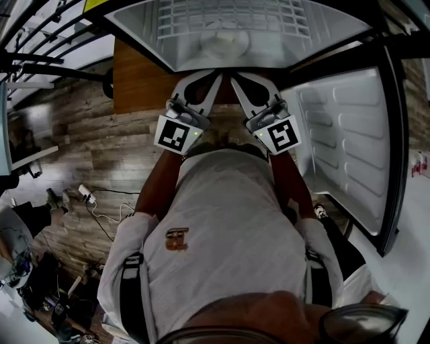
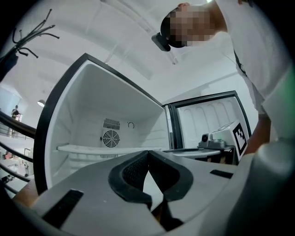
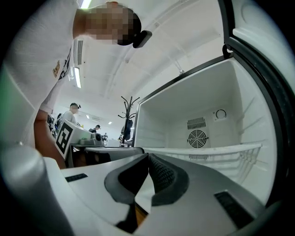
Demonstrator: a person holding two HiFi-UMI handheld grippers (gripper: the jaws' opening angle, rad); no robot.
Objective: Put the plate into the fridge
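1. Fridge (image 1: 322,40) stands open with its door (image 1: 349,148) swung right, so your reach inside is free.
2. Plate (image 1: 225,44) appears to rest on the fridge shelf; I judge it delivered.
3. Your left claw (image 2: 148,152) and right claw (image 3: 147,155) are both pressed together, empty, aimed inward.

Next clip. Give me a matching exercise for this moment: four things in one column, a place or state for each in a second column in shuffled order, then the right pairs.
Things
1. plate
2. fridge door
3. left gripper
4. round fan grille

Places or states
A. shut, nothing between the jaws
B. set in the back wall
C. on the wire shelf inside the fridge
D. swung open at the person's right

Pairs: 1-C, 2-D, 3-A, 4-B
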